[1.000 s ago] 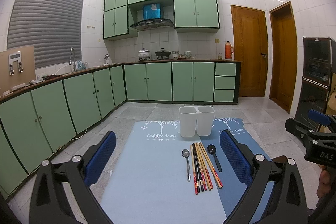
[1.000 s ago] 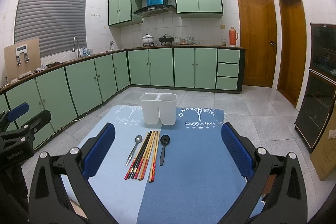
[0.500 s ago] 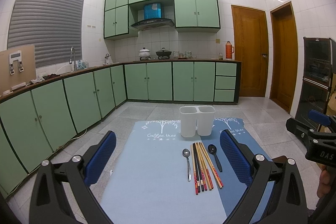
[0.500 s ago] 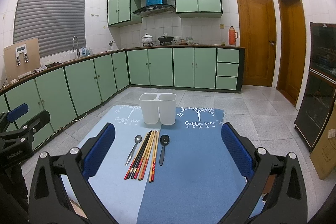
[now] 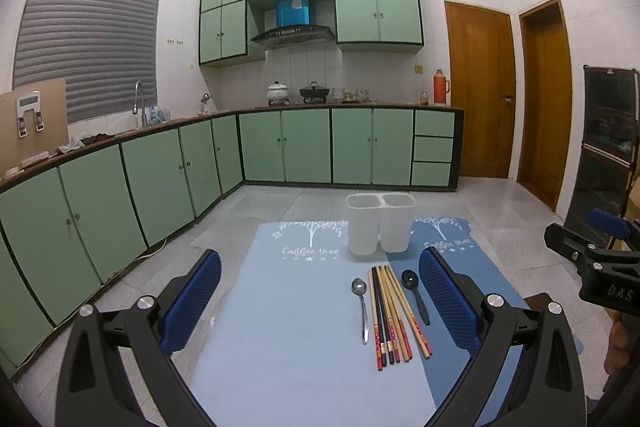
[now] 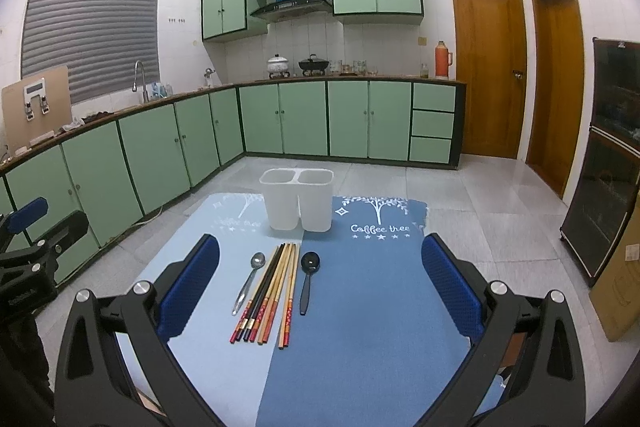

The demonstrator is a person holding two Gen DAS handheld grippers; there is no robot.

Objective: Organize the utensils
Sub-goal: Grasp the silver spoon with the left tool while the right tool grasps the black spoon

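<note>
Chopsticks (image 6: 272, 295) lie bundled on the mat between two spoons, long axes toward the white holder (image 6: 297, 201), ahead of the empty, wide-open right gripper (image 6: 320, 287); left gripper (image 5: 320, 299) likewise, offset left.

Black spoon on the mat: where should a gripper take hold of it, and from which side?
Best guess: grip the black spoon at mid-handle, coming from above with the jaws across the handle. It lies flat, bowl toward the white holder, handle toward the camera. Its right side is bare mat; the chopsticks lie close on its left, so the open right gripper suits it.
</note>
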